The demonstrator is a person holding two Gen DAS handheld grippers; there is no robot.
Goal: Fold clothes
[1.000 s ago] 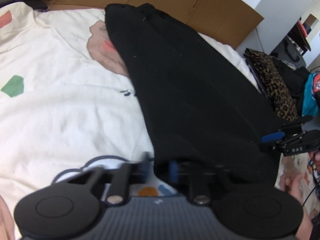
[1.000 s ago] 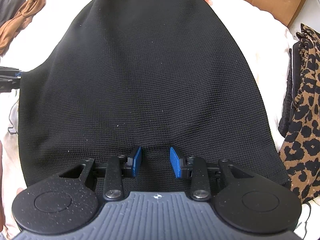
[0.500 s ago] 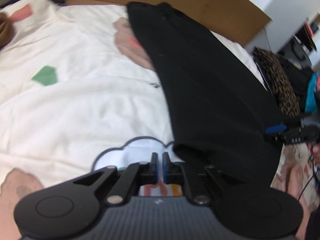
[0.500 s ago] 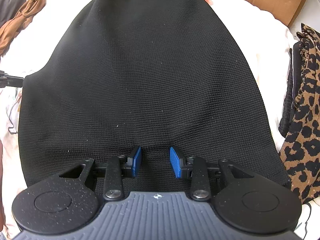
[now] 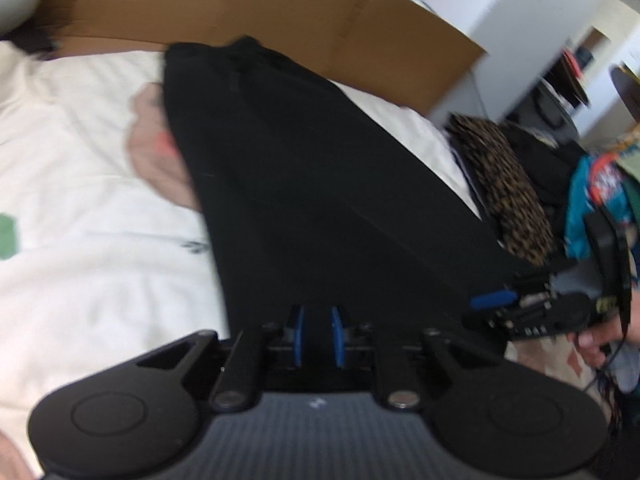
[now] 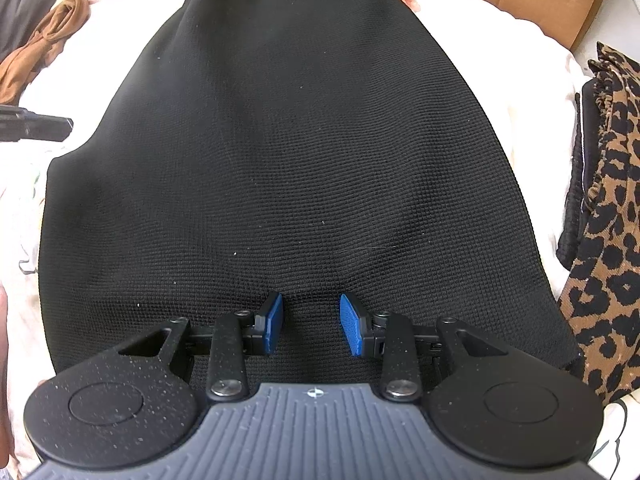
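A black knit garment (image 6: 296,152) lies flat on a white printed bedsheet (image 5: 80,208); it narrows toward the far end and also shows in the left wrist view (image 5: 320,208). My right gripper (image 6: 311,324) is open and empty, its blue pads over the garment's near hem. My left gripper (image 5: 317,334) is open with a narrow gap, just above the garment's near left corner; the view is blurred. The right gripper (image 5: 520,312) shows at the right of the left wrist view. The left gripper's tip (image 6: 36,128) shows at the left edge of the right wrist view.
A leopard-print garment (image 6: 604,208) lies right of the black one, also in the left wrist view (image 5: 504,184). A brown garment (image 6: 44,48) lies at the far left. Cardboard (image 5: 248,4) stands behind the bed. Colourful clothes (image 5: 596,200) pile at the right.
My left gripper was shut over the sheet half a second ago; it has opened slightly and moved right, over the garment's corner. The right gripper has stayed still and open.
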